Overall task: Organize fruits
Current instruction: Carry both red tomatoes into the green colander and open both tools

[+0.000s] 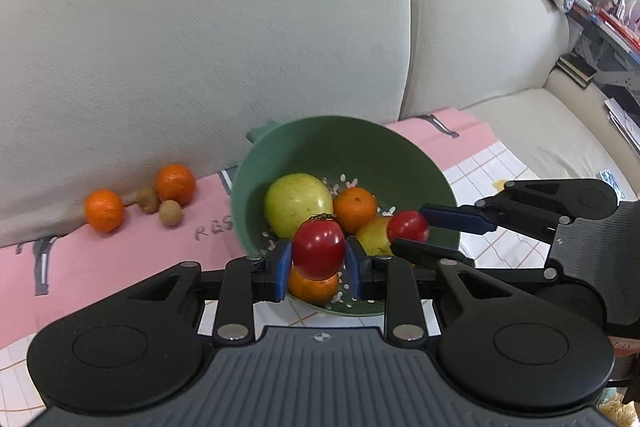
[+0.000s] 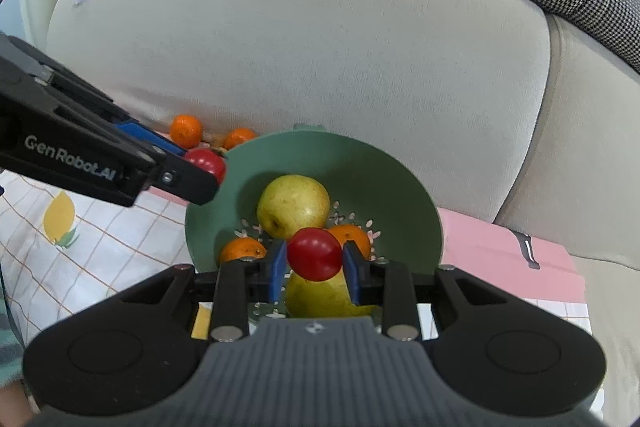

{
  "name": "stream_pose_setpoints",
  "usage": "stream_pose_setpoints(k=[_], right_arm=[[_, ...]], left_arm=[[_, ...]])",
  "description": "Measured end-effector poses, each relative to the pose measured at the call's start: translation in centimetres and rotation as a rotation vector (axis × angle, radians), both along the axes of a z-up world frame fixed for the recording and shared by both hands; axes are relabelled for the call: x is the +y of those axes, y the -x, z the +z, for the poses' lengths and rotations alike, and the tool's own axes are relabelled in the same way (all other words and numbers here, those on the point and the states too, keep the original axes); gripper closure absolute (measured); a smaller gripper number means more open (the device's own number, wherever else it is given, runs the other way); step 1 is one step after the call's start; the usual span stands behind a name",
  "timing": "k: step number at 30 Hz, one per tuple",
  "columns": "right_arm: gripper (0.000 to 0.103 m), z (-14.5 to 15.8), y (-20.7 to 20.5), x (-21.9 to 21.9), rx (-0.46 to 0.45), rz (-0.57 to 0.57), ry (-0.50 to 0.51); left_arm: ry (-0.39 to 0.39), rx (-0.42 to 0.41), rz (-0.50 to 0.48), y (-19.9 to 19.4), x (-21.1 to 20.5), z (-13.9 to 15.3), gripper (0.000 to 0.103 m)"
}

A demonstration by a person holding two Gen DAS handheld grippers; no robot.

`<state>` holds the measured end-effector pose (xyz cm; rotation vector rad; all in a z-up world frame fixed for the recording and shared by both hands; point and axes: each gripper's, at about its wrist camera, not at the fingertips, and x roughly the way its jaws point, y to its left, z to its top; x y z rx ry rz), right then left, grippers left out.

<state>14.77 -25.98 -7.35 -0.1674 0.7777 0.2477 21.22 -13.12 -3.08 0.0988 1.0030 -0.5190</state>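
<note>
A green bowl [image 1: 360, 147] [image 2: 384, 183] lies on the sofa seat and holds a yellow-green pear [image 1: 298, 201] [image 2: 294, 205], a second pear [image 2: 320, 297], and oranges [image 1: 354, 207] [image 2: 242, 249]. My left gripper [image 1: 318, 261] is shut on a red tomato [image 1: 319, 247] over the bowl's near rim; it also shows in the right wrist view [image 2: 196, 167]. My right gripper [image 2: 314, 263] is shut on another red tomato [image 2: 314, 253] above the bowl; in the left wrist view the right gripper [image 1: 412, 231] enters from the right with its tomato [image 1: 407, 225].
Two oranges [image 1: 104, 209] [image 1: 175, 183] and two small brown fruits [image 1: 171, 213] lie on the pink cloth [image 1: 100, 259] against the sofa back [image 1: 200, 47], left of the bowl. A checked cloth [image 2: 80, 247] covers the near seat. Cushions sit on top of the sofa.
</note>
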Motion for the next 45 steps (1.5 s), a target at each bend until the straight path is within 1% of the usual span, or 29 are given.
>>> stream_pose_setpoints(k=[7, 13, 17, 22, 28, 33, 37, 40, 45], right_arm=[[0.076, -1.1, -1.3, 0.4, 0.013, 0.049, 0.025], [0.076, -1.8, -2.3, 1.0, 0.02, 0.101, 0.06], [0.076, -2.5, -2.9, 1.4, 0.031, 0.143, 0.092], [0.076, -3.0, -3.7, 1.7, 0.046, 0.173, 0.112], [0.076, -3.4, -4.4, 2.3, 0.058, 0.2, 0.128], [0.076, -4.0, -5.0, 2.7, 0.077, 0.215, 0.139], [0.076, -4.5, -5.6, 2.8, 0.097, 0.216, 0.142], [0.076, -4.8, -6.1, 2.4, 0.112, 0.206, 0.132], [0.076, -4.9, -6.5, 2.7, 0.112, 0.207, 0.142]], left_arm=[[-0.037, 0.038, -0.021, -1.4, -0.9, -1.1, 0.072], [-0.099, 0.077, -0.026, -2.8, -1.4, -2.3, 0.072], [-0.108, 0.103, -0.037, -3.3, -1.5, -3.0, 0.072], [-0.145, 0.116, -0.045, -4.0, -1.7, -3.8, 0.072], [-0.165, 0.131, -0.06, -4.5, -1.9, -4.4, 0.072], [-0.217, 0.147, -0.097, -4.7, -2.7, -5.0, 0.071], [-0.23, 0.176, -0.105, -5.1, -3.2, -5.7, 0.071], [-0.237, 0.173, -0.105, -5.2, -3.4, -6.1, 0.071], [-0.222, 0.164, -0.096, -5.0, -3.3, -6.3, 0.07]])
